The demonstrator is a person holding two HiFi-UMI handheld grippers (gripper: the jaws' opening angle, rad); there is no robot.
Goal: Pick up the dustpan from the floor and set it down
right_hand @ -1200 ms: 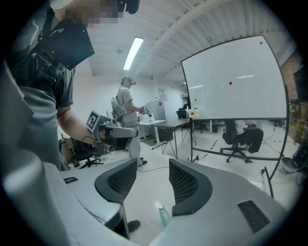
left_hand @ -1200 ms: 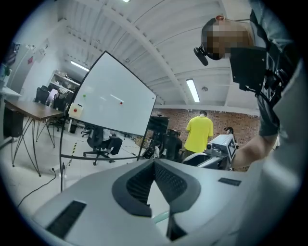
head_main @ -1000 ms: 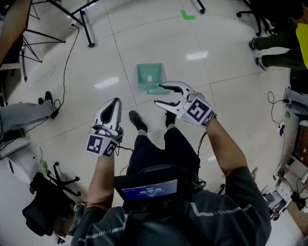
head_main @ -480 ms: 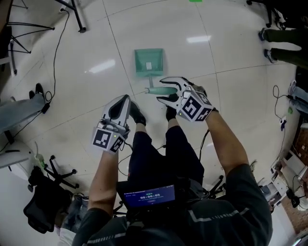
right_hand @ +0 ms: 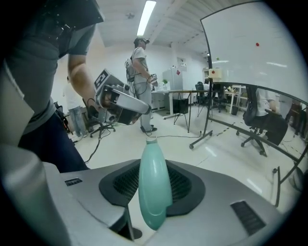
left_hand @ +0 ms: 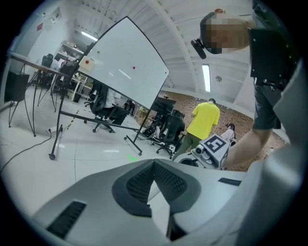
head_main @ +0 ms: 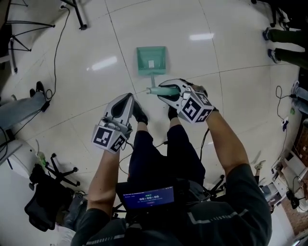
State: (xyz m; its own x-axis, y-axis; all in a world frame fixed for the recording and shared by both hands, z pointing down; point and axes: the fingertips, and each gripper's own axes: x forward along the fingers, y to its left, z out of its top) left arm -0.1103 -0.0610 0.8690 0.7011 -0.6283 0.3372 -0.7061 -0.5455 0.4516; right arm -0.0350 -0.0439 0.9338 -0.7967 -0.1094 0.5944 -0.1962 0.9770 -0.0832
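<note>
A teal dustpan (head_main: 151, 58) lies flat on the pale tiled floor, its handle (head_main: 153, 90) pointing back at my feet. My right gripper (head_main: 161, 91) is low over the floor with its jaws closing around that handle. In the right gripper view the teal handle (right_hand: 154, 187) stands upright between the two dark pads (right_hand: 185, 185), which touch it on both sides. My left gripper (head_main: 126, 98) hovers to the left of the handle, apart from the dustpan. In the left gripper view its jaws (left_hand: 154, 166) meet at the tip with nothing between them.
My two dark shoes (head_main: 139, 114) (head_main: 172, 113) stand just behind the handle. A black cable (head_main: 55, 43) and stand legs (head_main: 77, 14) lie at the upper left. A wheeled whiteboard (left_hand: 122, 67), office chairs and a person in yellow (left_hand: 202, 122) stand further off.
Both grippers have sunk toward the floor. The right gripper's wide-open jaws came around the dustpan handle and narrowed onto it. The left gripper stayed shut.
</note>
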